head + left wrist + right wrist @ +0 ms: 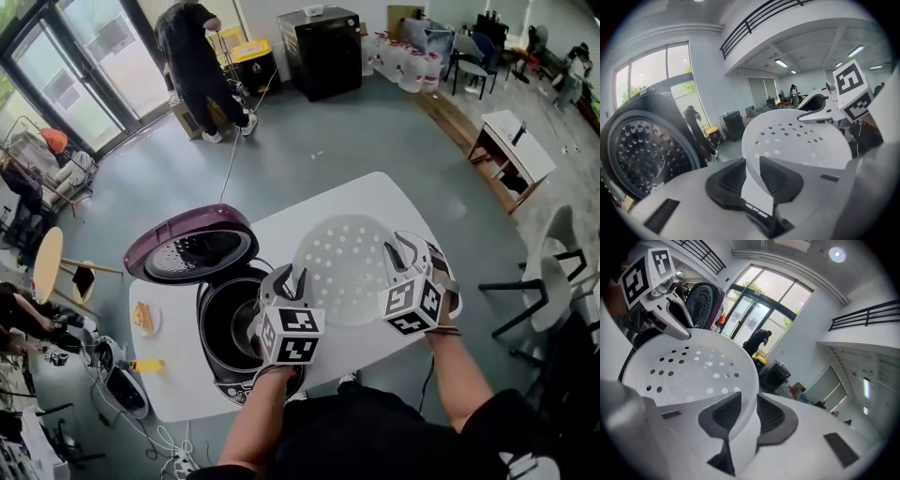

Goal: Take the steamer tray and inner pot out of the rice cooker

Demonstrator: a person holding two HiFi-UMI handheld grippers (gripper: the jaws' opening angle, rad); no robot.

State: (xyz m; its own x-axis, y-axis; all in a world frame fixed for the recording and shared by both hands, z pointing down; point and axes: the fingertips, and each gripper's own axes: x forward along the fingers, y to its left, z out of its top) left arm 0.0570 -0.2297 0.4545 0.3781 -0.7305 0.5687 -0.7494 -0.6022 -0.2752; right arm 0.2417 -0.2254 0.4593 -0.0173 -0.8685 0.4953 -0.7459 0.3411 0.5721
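Grey floor (309,141) and glass doors (84,75) behind, a white table (384,197) up close. On its left part, the rice cooker (230,384) with purple lid (192,246) thrown back and the dark inner pot (230,323) still seated inside; just right of that, the left gripper (292,275), jaws nearly together and pinched on the rim of the white perforated steamer tray (345,267) held up over the table, then the right gripper (405,248) clamped likewise on the opposite rim. Probably light, stiff, smooth plastic, so apt to slip or tip: best taken by the rim at two opposite points and kept level.
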